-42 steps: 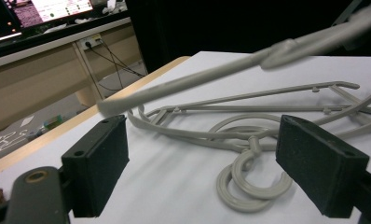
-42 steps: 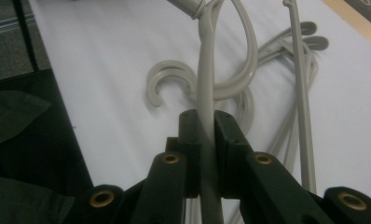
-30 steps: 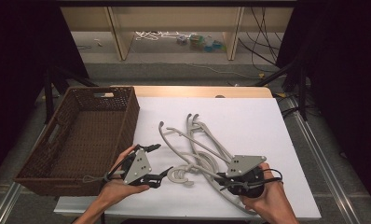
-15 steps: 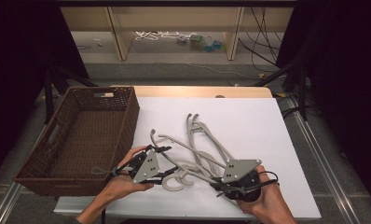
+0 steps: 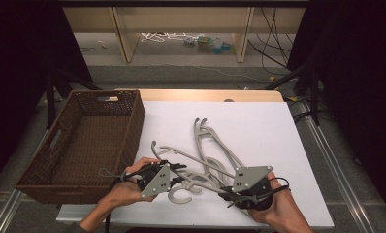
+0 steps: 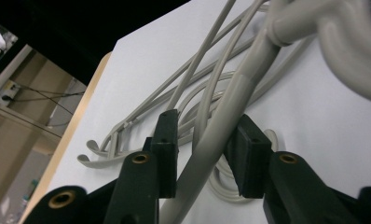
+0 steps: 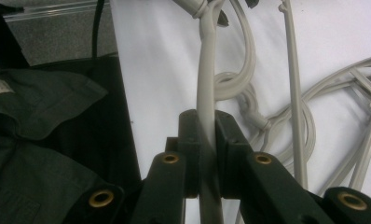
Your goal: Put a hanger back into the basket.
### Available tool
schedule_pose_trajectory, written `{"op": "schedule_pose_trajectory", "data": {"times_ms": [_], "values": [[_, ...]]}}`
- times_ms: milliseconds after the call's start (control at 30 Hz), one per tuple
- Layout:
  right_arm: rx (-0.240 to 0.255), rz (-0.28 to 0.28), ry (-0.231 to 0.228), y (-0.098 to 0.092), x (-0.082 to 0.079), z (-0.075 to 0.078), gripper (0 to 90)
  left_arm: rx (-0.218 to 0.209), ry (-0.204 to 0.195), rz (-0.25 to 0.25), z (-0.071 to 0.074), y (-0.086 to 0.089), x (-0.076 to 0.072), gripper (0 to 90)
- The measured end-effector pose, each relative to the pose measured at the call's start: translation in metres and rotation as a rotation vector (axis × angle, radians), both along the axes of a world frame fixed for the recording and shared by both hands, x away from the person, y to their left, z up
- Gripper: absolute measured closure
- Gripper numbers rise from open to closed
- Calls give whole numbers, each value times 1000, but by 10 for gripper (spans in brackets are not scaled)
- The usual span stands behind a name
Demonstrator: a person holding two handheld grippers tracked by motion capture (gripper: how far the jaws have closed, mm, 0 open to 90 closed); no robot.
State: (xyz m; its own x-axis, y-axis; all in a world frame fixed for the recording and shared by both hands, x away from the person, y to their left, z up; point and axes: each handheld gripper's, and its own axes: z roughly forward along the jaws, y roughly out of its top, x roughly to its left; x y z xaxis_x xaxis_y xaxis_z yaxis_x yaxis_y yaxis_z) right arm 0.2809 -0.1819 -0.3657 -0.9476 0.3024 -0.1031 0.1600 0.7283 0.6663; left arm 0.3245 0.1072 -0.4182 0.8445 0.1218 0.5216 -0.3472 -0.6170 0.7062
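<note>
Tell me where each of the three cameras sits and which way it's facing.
High view: above the near edge, facing forward and down at the table, basket, hangers; both hands show.
Left gripper view: rides the left tongs, looking along the hangers.
Right gripper view: rides the right tongs, clamped on a hanger arm.
All share the hangers.

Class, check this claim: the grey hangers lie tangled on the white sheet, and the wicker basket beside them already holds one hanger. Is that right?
Not quite. The wicker basket holds nothing yet, as the high view shows. The grey hangers do lie tangled on the white sheet beside it.
</note>
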Motion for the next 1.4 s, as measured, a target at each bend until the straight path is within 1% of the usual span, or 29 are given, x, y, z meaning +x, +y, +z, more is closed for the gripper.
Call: {"op": "schedule_pose_trajectory", "data": {"times_ms": [33,67,133,167,200,233,267,333,367,400,433,467,533,567,600,667,700,733,800,867,900,933,967,1000,1033,1067,1100,1200,1400], "values": [[0,5,3,-2,1,0,826,22,-12,-10,0,-1,-1,688],[9,4,1,-3,2,0,823,21,-13,-12,0,-2,-2,703],[28,23,7,-6,4,1,818,50,-30,-31,3,-1,-4,725],[40,26,7,-8,5,2,814,28,-19,-31,3,-1,-5,733],[50,29,5,-10,6,3,809,48,-27,-35,6,-1,-5,741],[66,39,1,-12,8,4,802,26,-9,-39,7,-1,-5,753],[79,32,-6,-15,10,5,785,33,-14,-45,9,-1,-7,761],[87,18,-22,-20,13,7,751,35,-3,-39,12,-5,-10,777],[83,-2,-41,-20,14,9,719,34,18,-29,13,-6,-11,786],[84,-29,-66,-21,15,10,663,37,28,-14,15,-7,-11,790],[92,-67,-88,-21,16,12,588,30,52,5,17,-8,-11,792],[98,-104,-95,-22,17,13,550,8,70,21,17,-9,-11,793],[120,-136,-103,-24,18,15,484,1,111,58,20,-8,-10,794],[136,-162,-117,-25,18,16,451,9,127,72,22,-8,-9,794],[155,-189,-131,-25,19,18,421,-5,139,96,23,-8,-9,794],[205,-223,-164,-26,19,21,375,5,143,112,24,-6,-8,794],[227,-242,-168,-26,18,24,354,-16,183,140,25,-4,-6,794],[241,-253,-177,-27,18,26,336,-9,193,153,27,-2,-4,794],[261,-275,-194,-27,16,30,306,-37,240,186,27,0,-2,793],[280,-292,-205,-27,14,33,280,-39,277,219,29,4,2,793],[289,-299,-209,-27,14,34,266,-50,296,236,30,6,3,793],[289,-299,-209,-27,14,34,266,-50,296,236,30,6,3,793],[300,-308,-202,-27,12,35,263,-75,327,265,30,9,6,793],[308,-310,-217,-27,12,35,263,-78,342,276,31,11,8,793],[307,-316,-216,-27,12,34,264,-107,372,299,31,13,9,793],[311,-322,-220,-26,12,34,264,-159,424,323,31,17,13,793],[323,-328,-222,-27,11,33,264,-176,456,341,32,20,14,793],[346,-334,-218,-27,10,31,264,-229,494,368,36,27,18,793],[340,-328,-200,-27,7,24,247,-316,580,402,46,42,23,793]]}}
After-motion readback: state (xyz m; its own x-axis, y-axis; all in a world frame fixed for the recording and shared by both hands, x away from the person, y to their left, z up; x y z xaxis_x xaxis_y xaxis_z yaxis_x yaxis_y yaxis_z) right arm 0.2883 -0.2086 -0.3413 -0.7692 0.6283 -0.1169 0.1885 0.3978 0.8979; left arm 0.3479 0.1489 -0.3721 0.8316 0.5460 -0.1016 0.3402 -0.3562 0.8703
